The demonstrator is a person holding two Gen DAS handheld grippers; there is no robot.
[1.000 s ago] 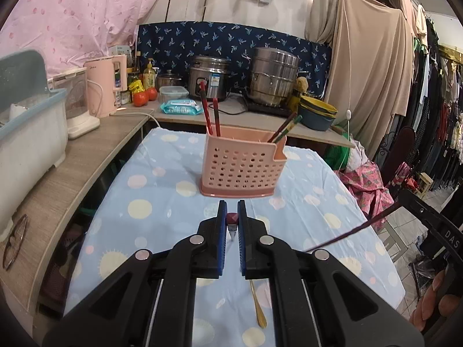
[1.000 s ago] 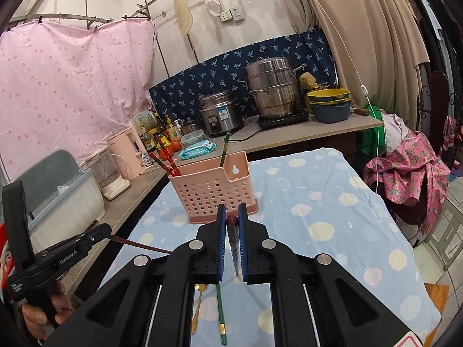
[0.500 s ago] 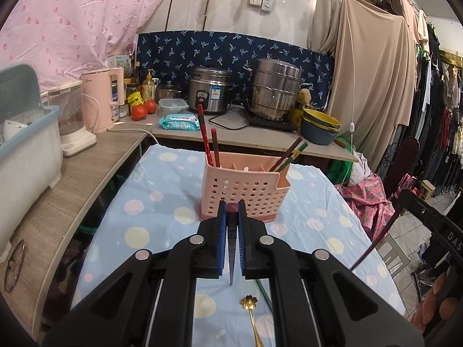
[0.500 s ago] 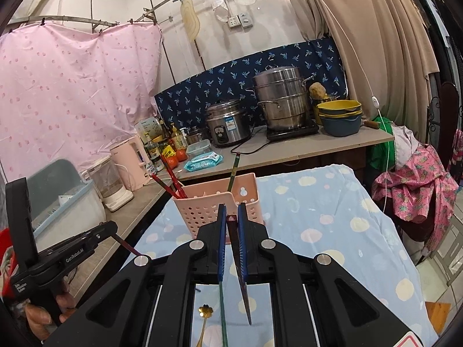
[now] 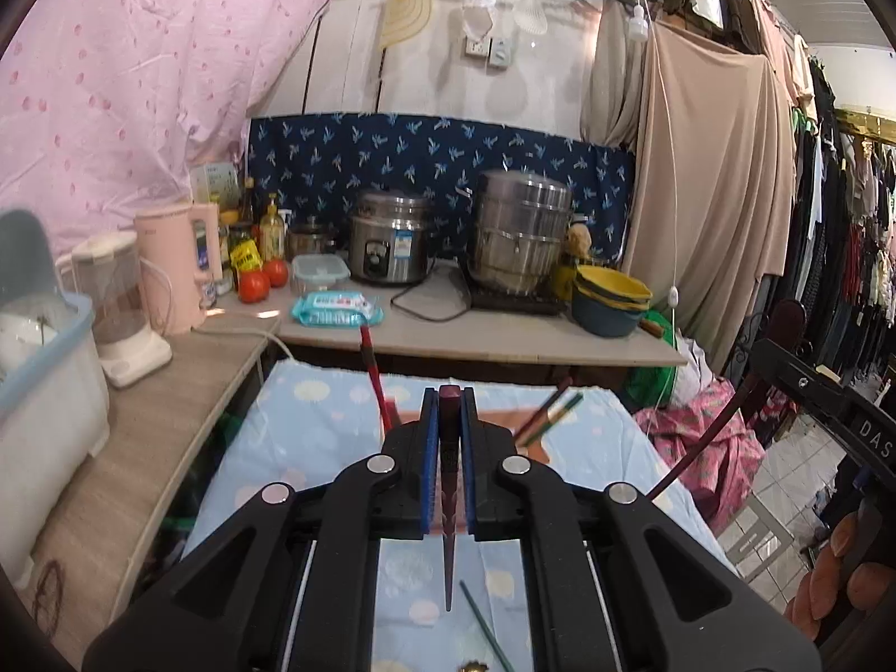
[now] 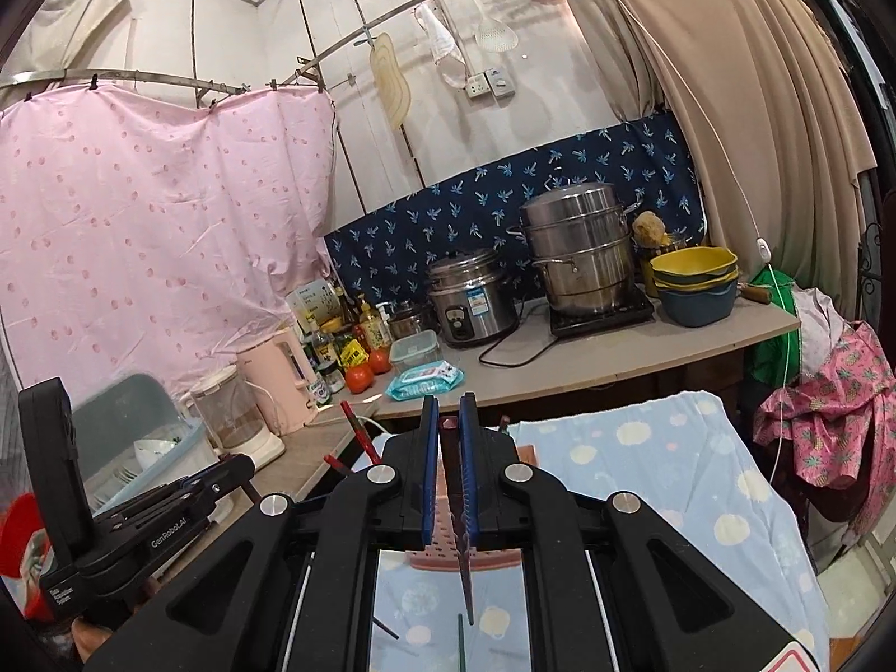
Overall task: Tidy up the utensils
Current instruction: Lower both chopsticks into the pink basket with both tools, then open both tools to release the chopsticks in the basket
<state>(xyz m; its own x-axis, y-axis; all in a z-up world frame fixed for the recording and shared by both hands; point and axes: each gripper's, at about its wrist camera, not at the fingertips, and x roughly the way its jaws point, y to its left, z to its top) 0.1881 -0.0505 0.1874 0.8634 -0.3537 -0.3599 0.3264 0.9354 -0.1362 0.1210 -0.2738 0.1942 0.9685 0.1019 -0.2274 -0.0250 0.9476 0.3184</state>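
Rise: we are lifting both grippers toward the pink caddy (image 5: pixel 546 439).
Left gripper (image 5: pixel 446 437): pinching a maroon chopstick (image 5: pixel 448 509), tip hanging below.
Right gripper (image 6: pixel 449 448): pinching another dark chopstick (image 6: pixel 465 560), caddy just ahead.

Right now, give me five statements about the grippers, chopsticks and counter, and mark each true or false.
1. The left gripper is shut on a dark red chopstick. True.
2. The right gripper is open and empty. False: it grips a dark chopstick.
3. Both tomatoes sit on the spotted tablecloth. False: they sit on the counter.
4. A green chopstick lies on the tablecloth. True.
5. The yellow bowls sit inside the pink basket. False: they sit on the counter.
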